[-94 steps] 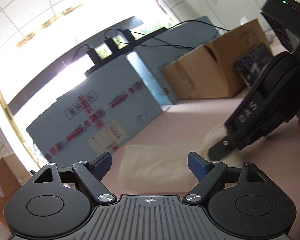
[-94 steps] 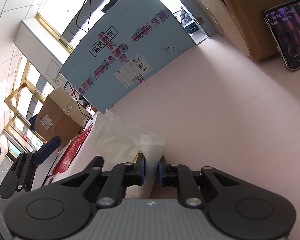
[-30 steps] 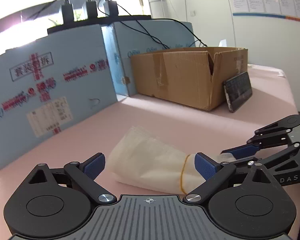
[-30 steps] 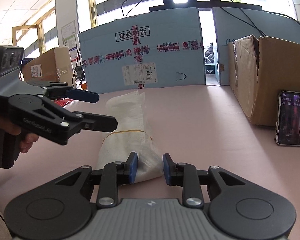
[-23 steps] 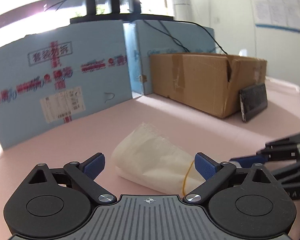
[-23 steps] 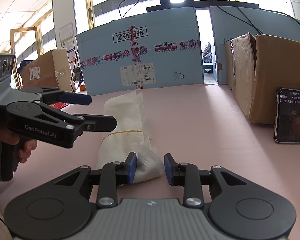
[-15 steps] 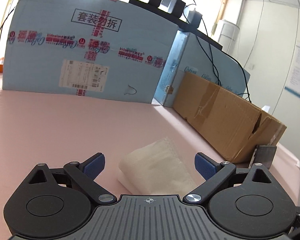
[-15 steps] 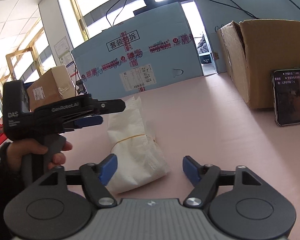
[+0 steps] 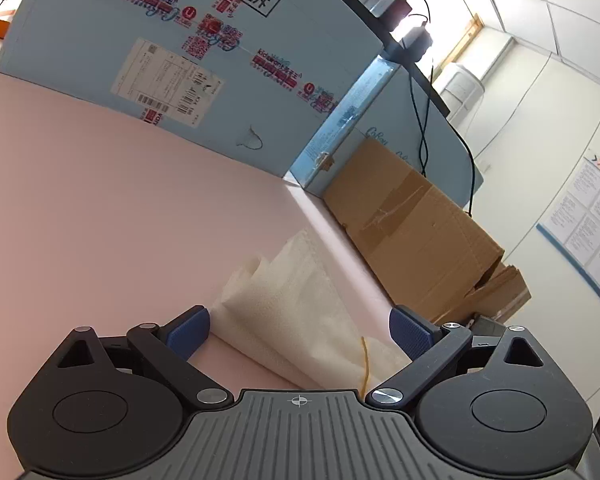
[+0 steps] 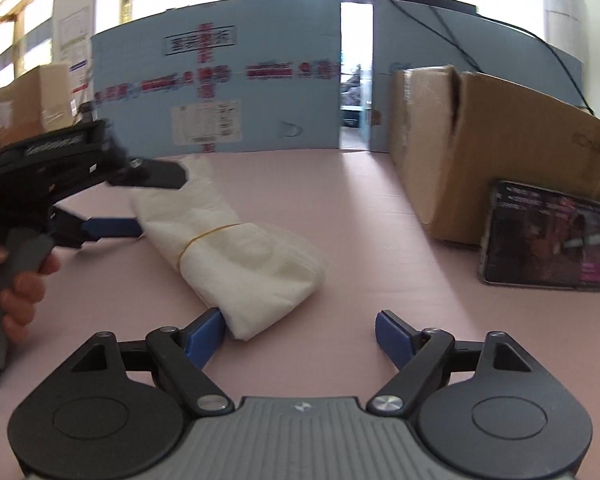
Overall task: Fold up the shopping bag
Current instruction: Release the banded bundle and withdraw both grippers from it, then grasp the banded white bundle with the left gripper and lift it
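The folded white shopping bag (image 10: 240, 256) lies as a bundle on the pink table, bound by a yellow rubber band (image 10: 208, 236). My right gripper (image 10: 300, 332) stands open just short of the bag's near end, which lies beside its left pad (image 10: 206, 332). My left gripper (image 10: 160, 202), held by a hand at the left, is open and straddles the bag's far end, one finger above it and one beside it. In the left wrist view the bag (image 9: 284, 300) sits between the wide-apart pads of the left gripper (image 9: 299, 330), with the rubber band (image 9: 364, 356) near the camera.
Blue foam panels (image 10: 260, 92) wall off the back of the pink table (image 10: 360, 216). A brown cardboard box (image 10: 480, 144) stands at the right, with a lit phone (image 10: 548, 236) leaning against it. Another cardboard box (image 10: 32, 96) sits far left.
My right gripper has opened and let go of the bag's near end. My left gripper has rolled and moved over the bag's far end, its jaws still wide.
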A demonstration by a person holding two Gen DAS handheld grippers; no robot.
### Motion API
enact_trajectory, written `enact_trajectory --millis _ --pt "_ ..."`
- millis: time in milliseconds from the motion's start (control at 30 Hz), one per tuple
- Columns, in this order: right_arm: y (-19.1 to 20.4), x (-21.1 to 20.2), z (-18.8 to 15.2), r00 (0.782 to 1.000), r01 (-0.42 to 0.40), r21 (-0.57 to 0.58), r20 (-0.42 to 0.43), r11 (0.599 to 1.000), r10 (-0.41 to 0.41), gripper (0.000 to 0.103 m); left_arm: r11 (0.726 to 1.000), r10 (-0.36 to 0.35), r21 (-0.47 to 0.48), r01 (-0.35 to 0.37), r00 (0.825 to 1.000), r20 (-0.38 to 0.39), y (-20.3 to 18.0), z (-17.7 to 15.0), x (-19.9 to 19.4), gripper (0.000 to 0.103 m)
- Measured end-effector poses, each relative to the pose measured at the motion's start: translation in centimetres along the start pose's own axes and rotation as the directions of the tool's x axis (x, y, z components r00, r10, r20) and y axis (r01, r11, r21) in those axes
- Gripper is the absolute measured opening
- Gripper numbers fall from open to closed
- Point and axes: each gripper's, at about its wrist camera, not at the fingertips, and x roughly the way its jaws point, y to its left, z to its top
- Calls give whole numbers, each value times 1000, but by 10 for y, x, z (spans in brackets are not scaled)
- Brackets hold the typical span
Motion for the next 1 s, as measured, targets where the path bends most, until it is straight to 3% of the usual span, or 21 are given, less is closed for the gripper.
enact_trajectory --millis 167,400,533,600,667,767,833,1000 --pt "-10 5 3 999 -50 88 23 995 49 81 1000 -5 -11 5 1000 -7 1 -1 2 98" --pt "4 13 9 998 -59 19 2 998 59 70 1000 -4 -30 4 1000 6 3 0 5 98" --pt "12 15 9 999 -41 -12 5 999 41 54 999 -2 -38 2 1000 15 4 0 7 96" --pt "14 13 7 999 -36 -20 12 999 36 52 999 15 -42 -14 1000 17 4 0 6 90" --pt "15 10 6 999 -37 -16 21 999 37 46 998 35 -52 -34 999 20 5 1 6 71" --pt "13 2 1 998 -43 -2 45 999 43 40 996 59 -69 -57 998 19 7 1 6 51" --pt "11 -5 -2 996 -55 9 65 998 54 38 996 70 -63 -68 997 23 6 0 4 47" --pt "5 -30 -9 985 -89 7 146 996 87 36 998 58 -42 -56 996 66 -7 -6 -11 46"
